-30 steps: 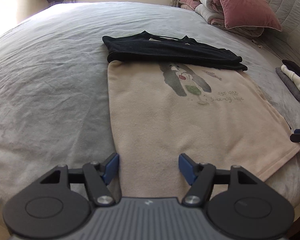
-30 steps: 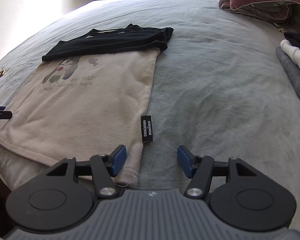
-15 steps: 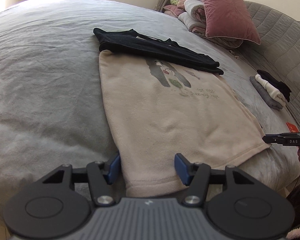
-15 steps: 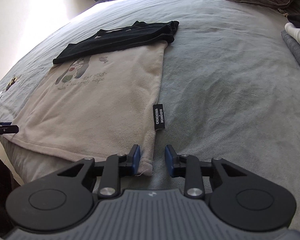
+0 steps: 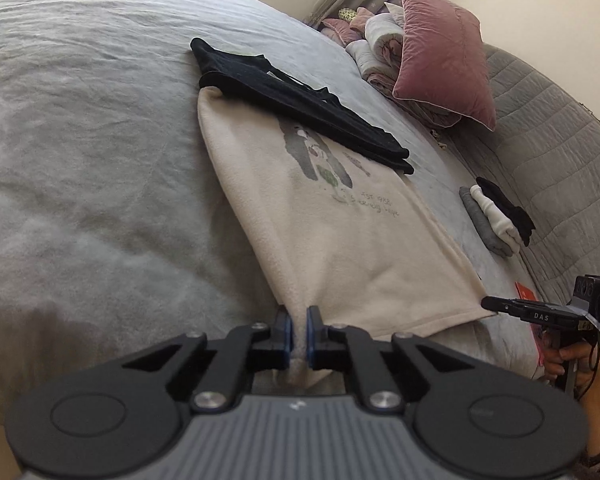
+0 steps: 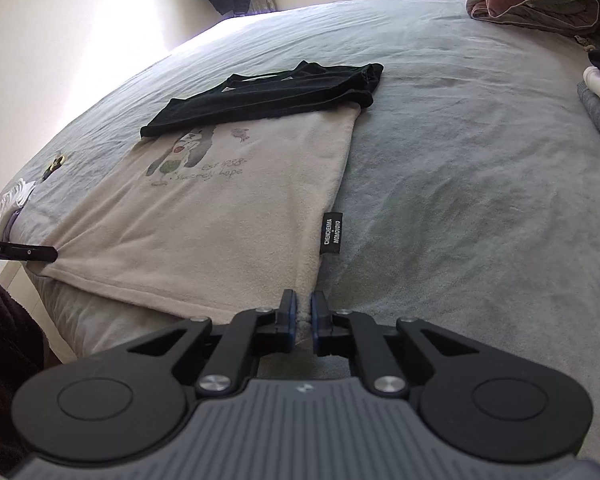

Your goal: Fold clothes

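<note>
Grey bedding (image 5: 80,168) grips fleece, so with our left gripper (image 5: 296,334) and right gripper (image 6: 303,322) each pinching a hem corner of the cream sweatshirt (image 5: 340,240), we risk dragging it crooked.

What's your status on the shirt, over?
Left gripper shut on cream shirt hem corner. Right gripper shut on opposite corner. Black garment lies across shirt's far end.

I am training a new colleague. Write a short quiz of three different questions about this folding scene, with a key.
1. True or false: both tongs, left and right, are shut on the cream shirt.
2. What lies across the shirt's far end? A) black garment B) towel C) pillow
3. Fill in: the black label sits on the shirt's ____ edge.

Key: 1 true; 2 A; 3 right
</note>
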Motion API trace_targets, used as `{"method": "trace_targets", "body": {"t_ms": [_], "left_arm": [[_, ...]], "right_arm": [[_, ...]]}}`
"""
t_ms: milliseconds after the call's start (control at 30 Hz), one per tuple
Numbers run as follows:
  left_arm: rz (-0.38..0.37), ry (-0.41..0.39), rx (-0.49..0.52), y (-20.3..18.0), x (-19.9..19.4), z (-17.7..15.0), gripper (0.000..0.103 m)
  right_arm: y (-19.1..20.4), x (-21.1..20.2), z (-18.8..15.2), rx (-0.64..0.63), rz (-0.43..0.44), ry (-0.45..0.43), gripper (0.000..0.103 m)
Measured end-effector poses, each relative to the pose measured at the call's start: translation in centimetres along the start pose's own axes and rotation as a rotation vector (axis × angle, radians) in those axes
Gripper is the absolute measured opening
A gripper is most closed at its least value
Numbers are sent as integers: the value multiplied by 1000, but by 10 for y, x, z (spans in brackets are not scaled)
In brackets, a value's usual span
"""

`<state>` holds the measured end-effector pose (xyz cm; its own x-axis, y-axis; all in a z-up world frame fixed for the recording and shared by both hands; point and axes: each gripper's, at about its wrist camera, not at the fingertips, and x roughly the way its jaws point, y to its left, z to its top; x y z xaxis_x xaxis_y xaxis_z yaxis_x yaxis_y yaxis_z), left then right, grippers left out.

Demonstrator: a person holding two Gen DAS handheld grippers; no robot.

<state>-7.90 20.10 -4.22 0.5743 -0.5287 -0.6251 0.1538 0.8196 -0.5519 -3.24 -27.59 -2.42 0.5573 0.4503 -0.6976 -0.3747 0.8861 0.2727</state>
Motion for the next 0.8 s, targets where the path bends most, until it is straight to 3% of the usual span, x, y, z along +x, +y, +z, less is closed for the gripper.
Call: {"method": "trace_targets", "body": {"t_ms": [100, 267, 433, 667, 800], "left_arm": [[38, 58, -17, 7, 13, -1, 7], [-14, 74, -67, 16, 15, 3, 15], [-71, 92, -59, 16, 15, 3, 34], [-89, 119, -44, 12, 19, 3, 30], [-91, 144, -34, 11, 22, 2, 18]], "right_arm": [[-3, 5, -1, 8, -2, 27, 8], [-9, 14, -3, 21, -5, 73, 11], [-23, 15, 0, 116, 70, 100, 38], [-21, 17, 0, 100, 104, 114, 41], [-20, 23, -2, 61, 121, 127, 28]]}}
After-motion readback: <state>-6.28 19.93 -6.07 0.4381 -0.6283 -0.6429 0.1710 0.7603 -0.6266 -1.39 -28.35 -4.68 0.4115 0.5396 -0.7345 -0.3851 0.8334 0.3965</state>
